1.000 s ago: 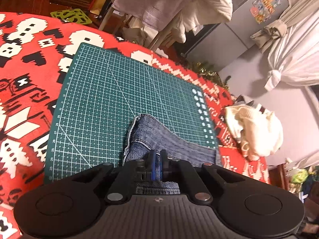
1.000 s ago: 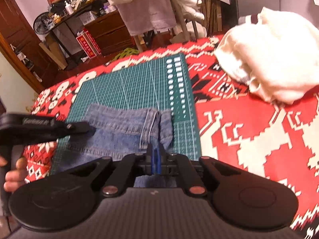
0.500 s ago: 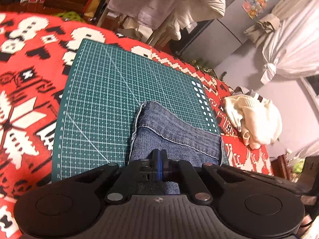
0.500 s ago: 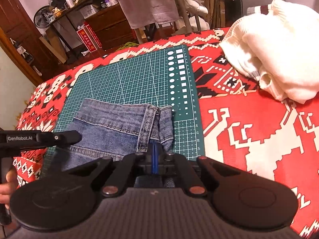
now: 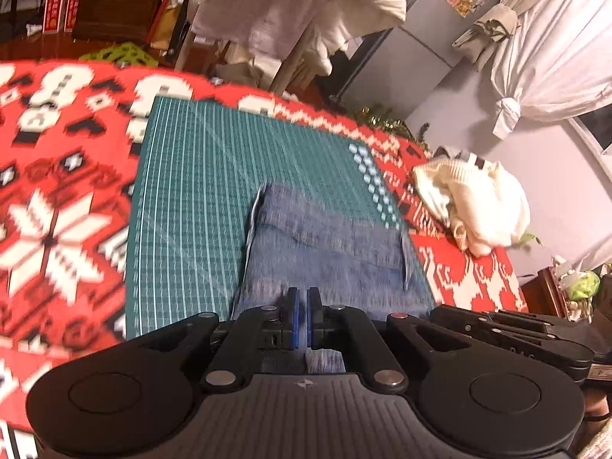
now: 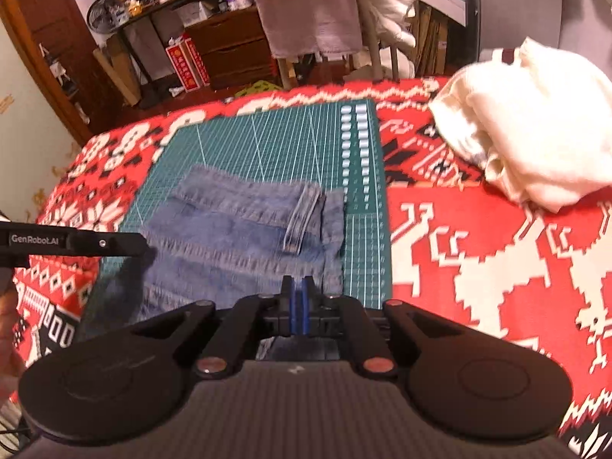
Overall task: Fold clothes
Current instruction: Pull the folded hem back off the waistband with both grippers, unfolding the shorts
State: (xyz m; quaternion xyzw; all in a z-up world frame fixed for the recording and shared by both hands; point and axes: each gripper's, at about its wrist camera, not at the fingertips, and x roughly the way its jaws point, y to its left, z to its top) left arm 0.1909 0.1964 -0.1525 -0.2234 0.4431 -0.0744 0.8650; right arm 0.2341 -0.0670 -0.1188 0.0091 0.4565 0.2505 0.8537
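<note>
On a red-and-white patterned cloth (image 6: 478, 252) lay a green cutting mat (image 6: 267, 141), and folded jeans (image 6: 237, 237) rested on its near half. Each claw, left (image 5: 301, 317) and right (image 6: 296, 306), had its pads a narrow slit apart at the denim's near edge; whether cloth sat between them was unclear. A cream garment (image 6: 531, 130) lay right of the mat; draped chairs (image 6: 313, 7) stood behind.

One pair of folded jeans (image 5: 329, 252) is seen on one green cutting mat (image 5: 191, 199), spread over one red patterned cloth (image 6: 478, 267). One cream garment (image 6: 535, 134) is heaped nearby. Two black grippers, left (image 5: 301, 319) and right (image 6: 297, 308), are counted.
</note>
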